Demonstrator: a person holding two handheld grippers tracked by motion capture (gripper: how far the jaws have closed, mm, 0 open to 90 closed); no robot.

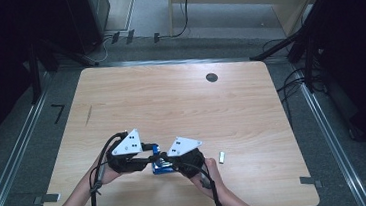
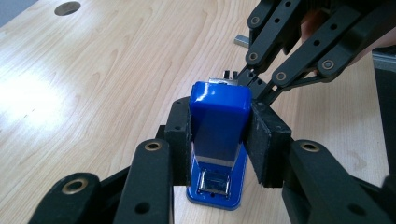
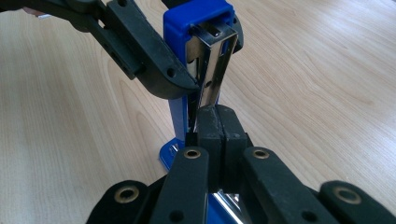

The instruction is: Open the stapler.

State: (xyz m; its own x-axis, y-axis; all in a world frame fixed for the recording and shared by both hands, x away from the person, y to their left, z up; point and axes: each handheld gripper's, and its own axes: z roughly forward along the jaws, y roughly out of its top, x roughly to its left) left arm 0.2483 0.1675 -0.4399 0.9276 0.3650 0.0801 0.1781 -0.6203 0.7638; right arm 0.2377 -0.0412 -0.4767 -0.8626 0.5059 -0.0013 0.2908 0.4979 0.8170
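On the near part of the wooden table [image 1: 180, 98], between the two hands, stood a blue stapler [image 2: 218, 116], and both tools were at it. The left gripper [image 2: 219, 140] had its two black pads [image 2: 180, 140] pressed against the flanks of the stapler's blue top cover, one on each side, the jaws standing partly closed to the width of that cover, which was swung up away from the base. In the left gripper view the blue base plate [image 2: 236, 193] lay on the wood below the pads, with the metal anvil showing at its front. The right gripper [image 3: 218, 126] came at the stapler from the other side; its pads [image 3: 208, 128] were pressed together with no gap between them, and they met right at the lower end of the shiny metal staple channel [image 3: 212, 65], which rose tilted from there toward the lifted blue cover. Whether a thin part of that channel was pinched between the pads could not be told, since the seam looked closed. In the high view the left gripper [image 1: 148, 158] and the right gripper [image 1: 168, 162] sat close together over the stapler [image 1: 160, 168], each under its grey three-cornered plate, with the forearms entering from the bottom edge. A small silvery strip [image 1: 221, 157] lay on the table just to the right of the right hand, apart from the stapler, and a dark round hole [image 1: 212, 77] marked the far part of the tabletop.
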